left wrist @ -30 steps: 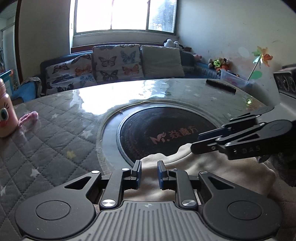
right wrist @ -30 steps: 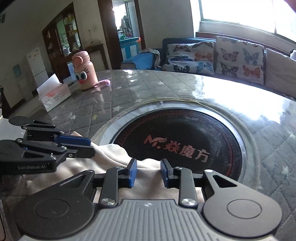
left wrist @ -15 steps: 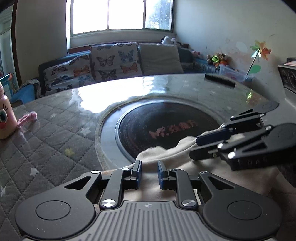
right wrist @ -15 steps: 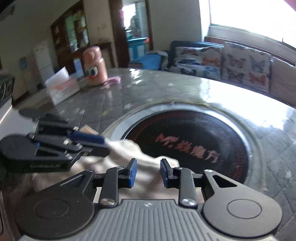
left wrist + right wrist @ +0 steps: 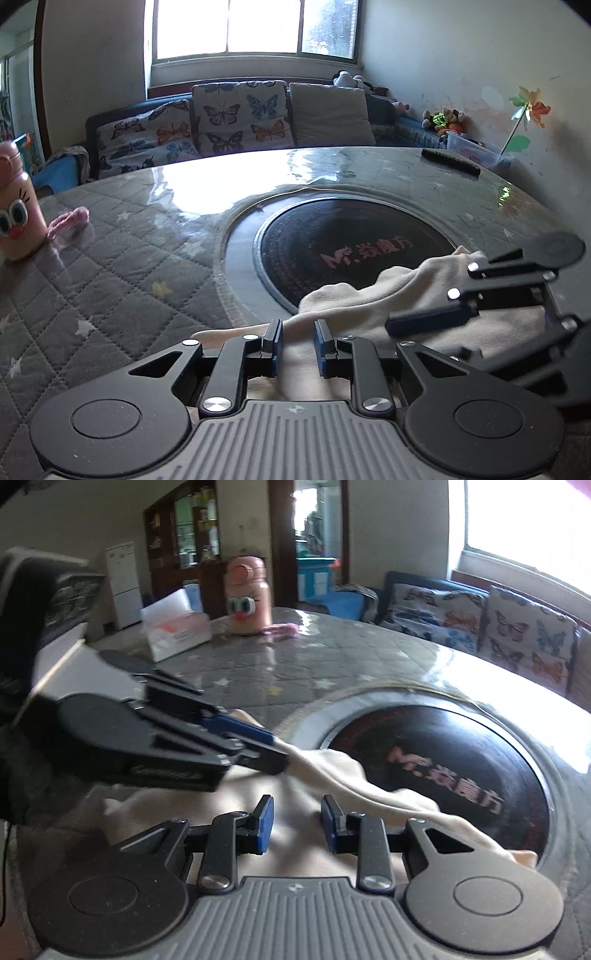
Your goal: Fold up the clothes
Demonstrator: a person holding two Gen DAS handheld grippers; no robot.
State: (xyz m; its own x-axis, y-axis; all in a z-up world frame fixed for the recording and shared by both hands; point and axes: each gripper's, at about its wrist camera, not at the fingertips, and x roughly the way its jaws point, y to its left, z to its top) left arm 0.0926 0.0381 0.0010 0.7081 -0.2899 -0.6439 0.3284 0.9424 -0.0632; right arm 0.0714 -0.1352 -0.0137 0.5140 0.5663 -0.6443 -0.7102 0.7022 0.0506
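Note:
A cream garment (image 5: 373,295) lies on the near edge of the round table, its far edge lapping onto the black centre disc (image 5: 351,251). It also shows in the right wrist view (image 5: 332,775). My left gripper (image 5: 297,343) has its jaws a little apart with a fold of the cloth between them; from the right wrist view (image 5: 269,749) its fingertips pinch a raised edge of the cloth. My right gripper (image 5: 296,823) stands with a clear gap over the cloth. In the left wrist view it (image 5: 436,295) lies on the cloth at the right.
The table has a grey quilted cover (image 5: 110,280) under glass. A pink cartoon bottle (image 5: 248,594) and a tissue box (image 5: 177,631) stand at the far left. A dark remote (image 5: 450,162) lies at the far right edge. A sofa (image 5: 240,118) is behind.
Both grippers have lifted and drawn the cloth's far edge back toward me; the cloth now bunches in a raised fold. The right gripper's jaws have opened wider.

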